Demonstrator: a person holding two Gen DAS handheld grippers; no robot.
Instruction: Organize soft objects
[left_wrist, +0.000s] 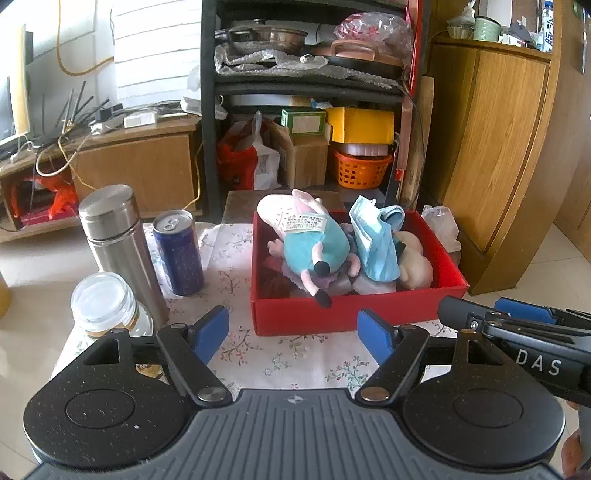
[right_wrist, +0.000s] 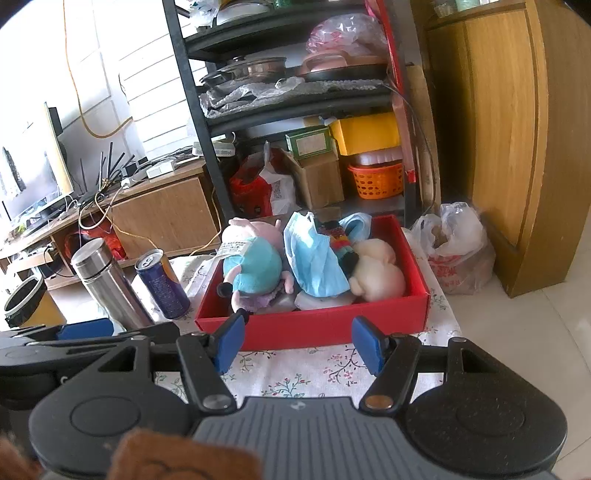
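A red box (left_wrist: 306, 317) (right_wrist: 321, 325) stands on the flowered tablecloth (left_wrist: 280, 358). In it lie a pink plush pig in a teal dress (left_wrist: 314, 243) (right_wrist: 255, 269), a blue face mask (left_wrist: 376, 236) (right_wrist: 314, 258), a cream plush toy (left_wrist: 417, 266) (right_wrist: 376, 273) and a striped dark fabric piece (right_wrist: 340, 243). My left gripper (left_wrist: 293, 338) hovers open just before the box's near wall, nothing between its blue pads. My right gripper (right_wrist: 301, 345) is open too, at the same wall, empty. Each gripper shows at the edge of the other's view.
Left of the box stand a steel flask (left_wrist: 118, 240) (right_wrist: 107, 284), a blue can (left_wrist: 179, 254) (right_wrist: 162, 284) and a glass jar (left_wrist: 107, 310). A plastic bag (right_wrist: 458, 251) sits on the floor at the right. Black shelving (left_wrist: 306, 96) and a wooden cabinet (left_wrist: 495, 147) rise behind.
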